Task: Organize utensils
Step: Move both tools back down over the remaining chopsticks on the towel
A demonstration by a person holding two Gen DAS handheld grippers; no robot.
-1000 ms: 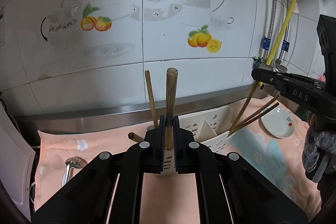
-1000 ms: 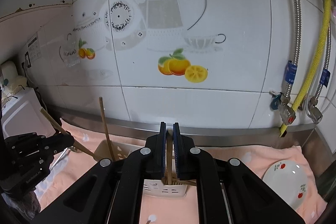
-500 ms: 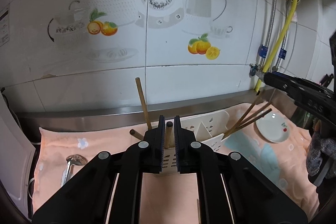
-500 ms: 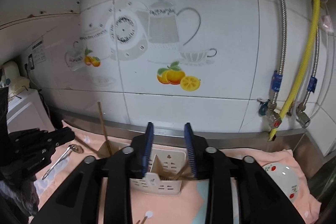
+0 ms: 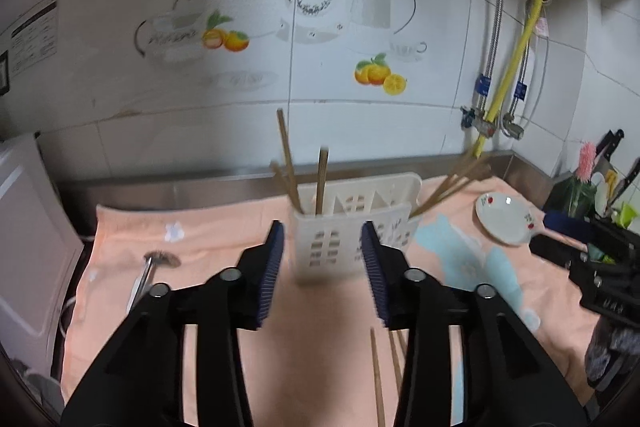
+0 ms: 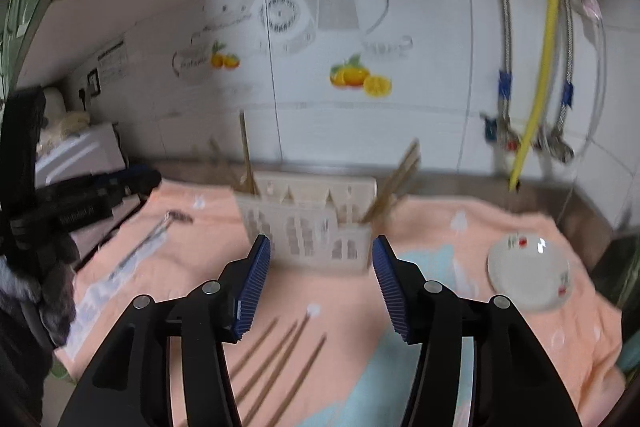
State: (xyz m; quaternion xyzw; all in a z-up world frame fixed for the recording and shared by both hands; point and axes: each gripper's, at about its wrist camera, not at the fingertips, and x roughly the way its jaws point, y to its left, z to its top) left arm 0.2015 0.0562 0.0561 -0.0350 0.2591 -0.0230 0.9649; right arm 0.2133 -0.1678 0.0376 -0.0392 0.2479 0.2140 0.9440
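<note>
Chopsticks are split between 2 places: several stand tilted in the end compartments of the white slotted holder [image 5: 352,223], and at least 4 loose chopsticks [image 6: 280,359] lie flat on the peach towel [image 6: 460,227] covering the tabletop, in front of the holder. The left tool [image 5: 322,267] is wide open and holds nothing, with the holder showing between its fingers. The right tool [image 6: 320,279] is likewise wide open and empty, hovering above the loose chopsticks. A metal spoon [image 5: 150,267] lies on the towel to the left, and a ceramic spoon [image 5: 504,219] rests to the right, both outside the holder. Risk assessment: the loose chopsticks lie close together, so 1 closing stroke may catch 2 or roll 1 aside. The soft towel may bunch under the fingertips. The lightweight holder may tip if a leaning chopstick is struck during insertion.
</note>
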